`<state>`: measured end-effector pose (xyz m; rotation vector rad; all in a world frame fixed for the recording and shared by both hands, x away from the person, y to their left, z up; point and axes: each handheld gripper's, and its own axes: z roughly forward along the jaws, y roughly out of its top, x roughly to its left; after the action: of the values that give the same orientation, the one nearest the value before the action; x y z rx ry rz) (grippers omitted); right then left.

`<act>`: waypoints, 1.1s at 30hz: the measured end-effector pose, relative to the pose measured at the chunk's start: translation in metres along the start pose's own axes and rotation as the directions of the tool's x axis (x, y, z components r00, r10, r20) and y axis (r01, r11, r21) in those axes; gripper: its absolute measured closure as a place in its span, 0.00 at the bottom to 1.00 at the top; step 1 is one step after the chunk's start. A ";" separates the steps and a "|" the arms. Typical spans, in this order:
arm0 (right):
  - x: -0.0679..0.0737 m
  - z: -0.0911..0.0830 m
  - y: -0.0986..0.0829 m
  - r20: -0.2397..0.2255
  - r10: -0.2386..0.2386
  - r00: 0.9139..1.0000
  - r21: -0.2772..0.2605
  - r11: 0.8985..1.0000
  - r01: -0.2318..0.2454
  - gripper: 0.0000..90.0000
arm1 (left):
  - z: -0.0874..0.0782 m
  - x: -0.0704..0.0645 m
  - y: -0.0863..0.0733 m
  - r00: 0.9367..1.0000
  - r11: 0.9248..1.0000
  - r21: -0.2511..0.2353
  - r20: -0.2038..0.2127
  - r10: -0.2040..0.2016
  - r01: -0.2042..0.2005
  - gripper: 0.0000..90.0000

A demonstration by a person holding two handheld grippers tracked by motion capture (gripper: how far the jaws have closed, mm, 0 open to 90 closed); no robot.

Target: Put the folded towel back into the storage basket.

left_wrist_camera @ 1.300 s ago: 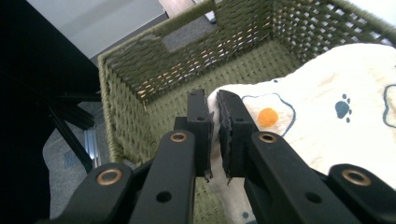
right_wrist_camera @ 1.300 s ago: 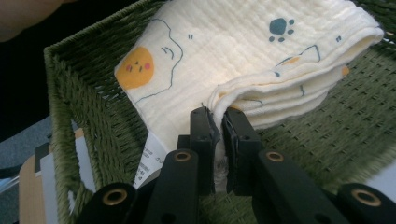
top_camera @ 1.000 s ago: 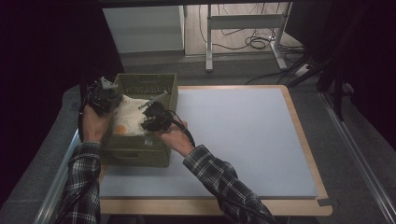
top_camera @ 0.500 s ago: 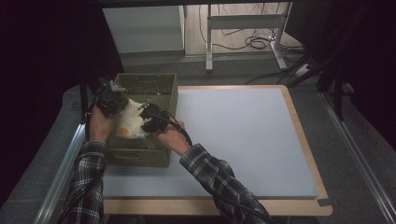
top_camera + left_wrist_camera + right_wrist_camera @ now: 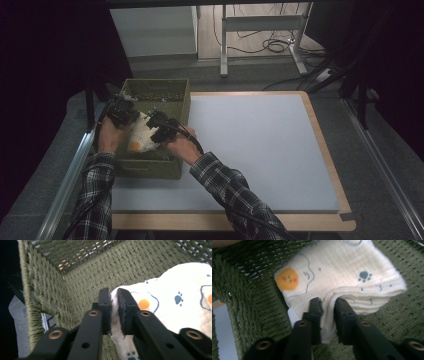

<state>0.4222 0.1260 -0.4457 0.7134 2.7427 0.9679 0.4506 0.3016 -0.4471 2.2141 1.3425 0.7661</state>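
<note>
A folded cream cloth [image 5: 140, 137] printed with orange faces and blue paw marks hangs inside a green woven basket [image 5: 175, 102] at the table's left. My left gripper [image 5: 120, 114] is shut on one edge of the cloth [image 5: 160, 302], near the basket's left wall. My right gripper [image 5: 159, 126] is shut on a bunched fold of the cloth [image 5: 342, 272] a little above the basket floor [image 5: 402, 322]. Both grippers are inside the basket, close together.
The basket stands on a pale grey mat [image 5: 260, 145] with a wooden border [image 5: 320, 135]. A metal rail [image 5: 70, 175] runs along the table's left side. Cables and a table frame [image 5: 260, 30] lie on the floor beyond.
Both grippers have moved toward the far side of the basket and closer together. The cloth has risen with them.
</note>
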 end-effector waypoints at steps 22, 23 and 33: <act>-0.012 -0.033 -0.013 -0.007 -0.003 1.000 -0.135 0.991 0.002 0.52 | -0.006 -0.012 -0.001 0.995 0.994 -0.066 0.056 -0.084 0.088 0.36; -0.012 -0.035 -0.014 -0.008 -0.004 1.000 -0.139 0.990 0.003 0.50 | -0.007 -0.012 -0.002 0.994 0.993 -0.070 0.066 -0.090 0.095 0.34; -0.017 -0.051 -0.028 -0.003 -0.016 1.000 -0.182 0.983 0.015 0.33 | -0.012 -0.016 -0.006 0.978 0.983 -0.090 0.148 -0.144 0.159 0.21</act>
<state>0.4120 0.0710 -0.4237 0.6584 2.6147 1.1992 0.4325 0.2912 -0.4455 2.0201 1.3535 0.5972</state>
